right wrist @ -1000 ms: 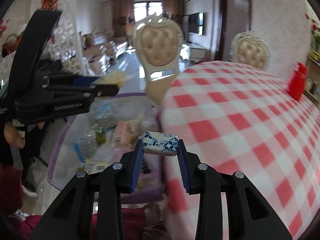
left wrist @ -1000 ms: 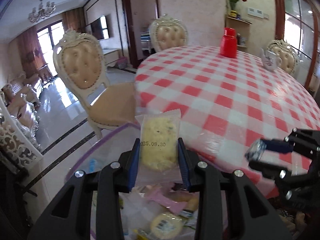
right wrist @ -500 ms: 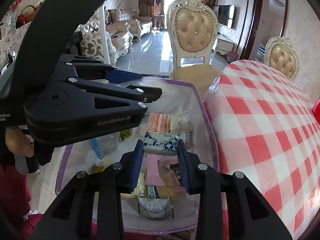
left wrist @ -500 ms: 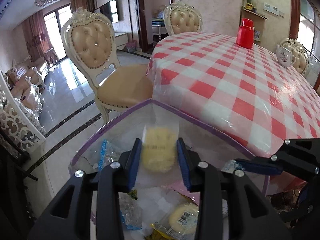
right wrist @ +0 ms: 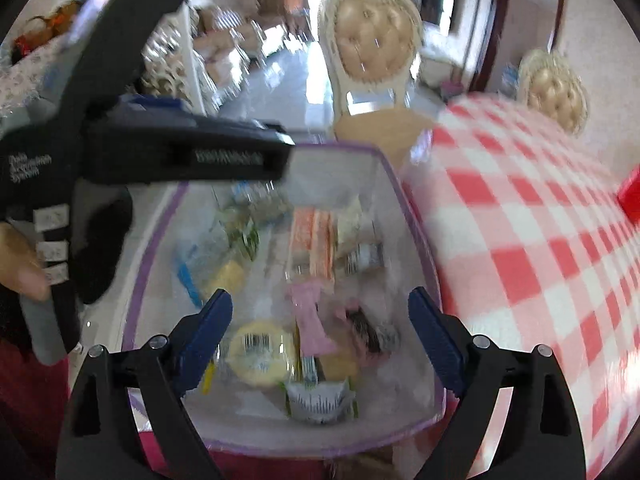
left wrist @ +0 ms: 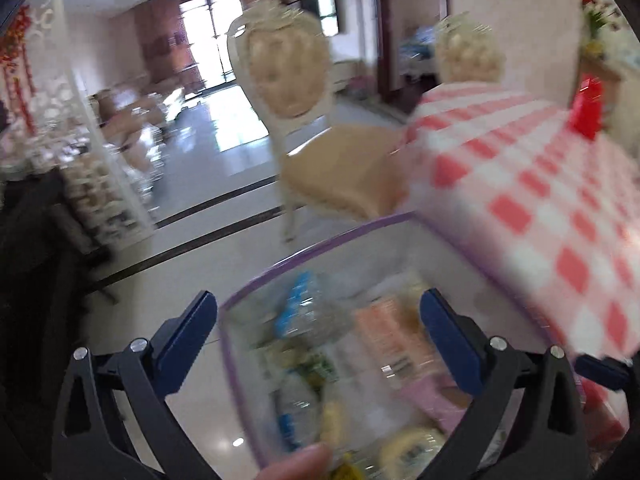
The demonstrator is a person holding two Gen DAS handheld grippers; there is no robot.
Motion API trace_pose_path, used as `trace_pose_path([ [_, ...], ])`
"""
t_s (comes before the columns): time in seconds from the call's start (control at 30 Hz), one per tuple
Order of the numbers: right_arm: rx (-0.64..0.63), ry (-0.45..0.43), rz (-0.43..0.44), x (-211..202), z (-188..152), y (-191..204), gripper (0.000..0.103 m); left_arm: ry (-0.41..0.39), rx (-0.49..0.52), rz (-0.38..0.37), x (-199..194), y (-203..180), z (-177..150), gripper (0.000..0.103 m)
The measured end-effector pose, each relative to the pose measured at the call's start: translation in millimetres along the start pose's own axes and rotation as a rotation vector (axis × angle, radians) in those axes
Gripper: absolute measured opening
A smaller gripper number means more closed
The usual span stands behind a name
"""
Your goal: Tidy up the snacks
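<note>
A clear plastic bin with a purple rim (right wrist: 420, 240) sits beside the table and holds several wrapped snacks, among them a round yellow cake (right wrist: 260, 354), an orange pack (right wrist: 314, 236) and a pink wrapper (right wrist: 310, 320). It also shows in the left wrist view (left wrist: 360, 228), blurred. My left gripper (left wrist: 320, 328) is open and empty above the bin. My right gripper (right wrist: 320, 324) is open and empty above the bin too. The left gripper's body (right wrist: 160, 152) crosses the right wrist view at the upper left.
A round table with a red and white checked cloth (right wrist: 540, 248) stands right of the bin. A red canister (left wrist: 586, 106) stands on it. A cream padded chair (left wrist: 320, 160) stands behind the bin. Tiled floor lies to the left.
Both grippers have opened. The yellow cake packet left my left gripper and the blue and white snack left my right gripper. Both views now swing over the bin.
</note>
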State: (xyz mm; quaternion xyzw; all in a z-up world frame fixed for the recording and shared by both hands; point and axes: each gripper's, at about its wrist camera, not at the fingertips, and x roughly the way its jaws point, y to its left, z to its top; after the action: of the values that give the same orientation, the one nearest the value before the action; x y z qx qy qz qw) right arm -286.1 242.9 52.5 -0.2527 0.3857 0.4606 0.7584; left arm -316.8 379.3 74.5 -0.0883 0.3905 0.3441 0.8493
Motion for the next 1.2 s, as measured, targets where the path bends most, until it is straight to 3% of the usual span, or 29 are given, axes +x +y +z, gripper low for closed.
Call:
trace_pose_path([
  [0.07, 0.031, 0.068, -0.014, 6, -1, -1, 0.087, 0.022, -0.019, -0.035, 3, 3, -1, 0.102],
  [0.17, 0.084, 0.164, -0.022, 15, -5, -6, 0.087, 0.108, -0.064, -0.152, 14, 7, -2, 0.102],
  [0.57, 0.168, 0.2, -0.049, 26, -13, -21, 0.087, 0.235, -0.083, -0.198, 46, -2, -16, 0.102],
  [1.2, 0.184, 0.21, -0.058, 31, -19, -26, 0.087, 0.255, -0.067, -0.195, 51, -7, -19, 0.102],
])
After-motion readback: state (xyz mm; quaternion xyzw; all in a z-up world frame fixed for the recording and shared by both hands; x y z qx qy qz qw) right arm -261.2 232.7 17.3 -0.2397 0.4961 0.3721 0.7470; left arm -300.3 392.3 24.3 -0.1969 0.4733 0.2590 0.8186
